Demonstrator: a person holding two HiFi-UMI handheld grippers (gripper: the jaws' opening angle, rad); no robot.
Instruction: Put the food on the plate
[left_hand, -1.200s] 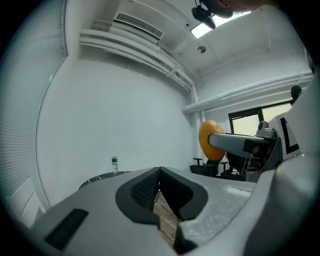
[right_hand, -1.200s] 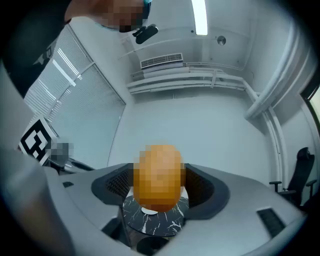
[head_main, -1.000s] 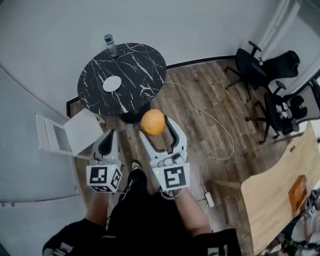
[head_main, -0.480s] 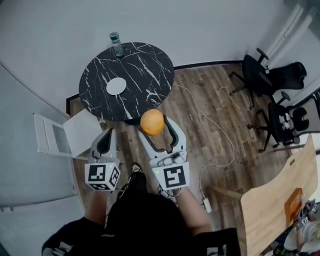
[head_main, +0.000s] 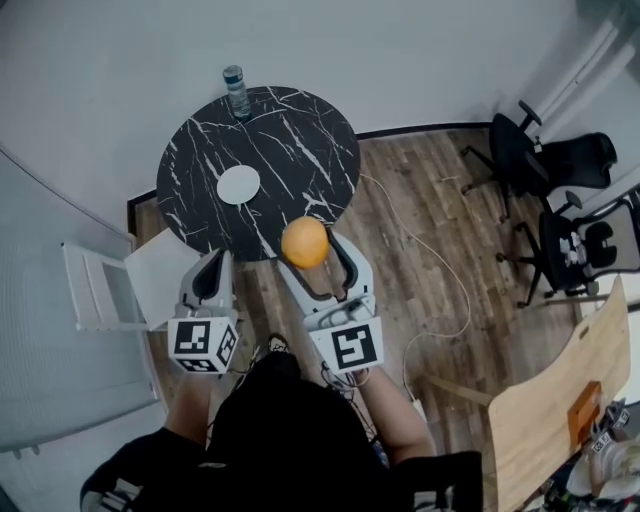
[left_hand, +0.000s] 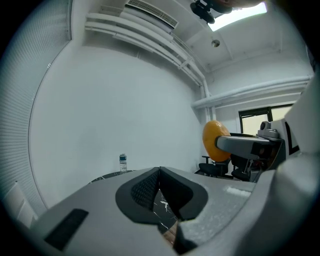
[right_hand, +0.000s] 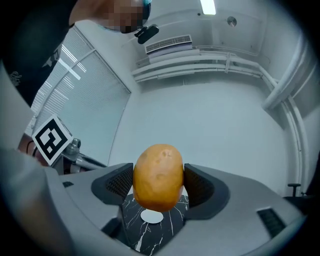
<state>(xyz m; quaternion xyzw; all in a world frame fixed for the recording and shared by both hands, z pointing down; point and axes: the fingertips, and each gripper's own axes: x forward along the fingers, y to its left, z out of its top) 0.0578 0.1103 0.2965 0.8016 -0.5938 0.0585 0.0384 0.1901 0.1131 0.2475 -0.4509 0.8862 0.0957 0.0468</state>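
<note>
A yellow-brown potato (head_main: 305, 242) (right_hand: 159, 176) is clamped between the jaws of my right gripper (head_main: 313, 250) (right_hand: 159, 184), held in the air at the near edge of a round black marble table (head_main: 290, 140). A small white plate (head_main: 238, 184) (right_hand: 152, 216) lies on the table's left half, beyond and left of the potato. My left gripper (head_main: 211, 275) (left_hand: 159, 187) is shut with nothing in it, level with the right one, short of the table. From the left gripper view the potato (left_hand: 213, 140) shows at the right.
A water bottle (head_main: 237, 92) (left_hand: 123, 163) stands at the table's far edge. A white folding chair (head_main: 115, 285) sits left of my left gripper. Black office chairs (head_main: 545, 170) stand at the right, a wooden table (head_main: 570, 400) at the lower right, and a cable (head_main: 440, 290) on the wood floor.
The table and plate have drawn nearer to both grippers. The potato now sits over the table's near edge, still held by the right gripper.
</note>
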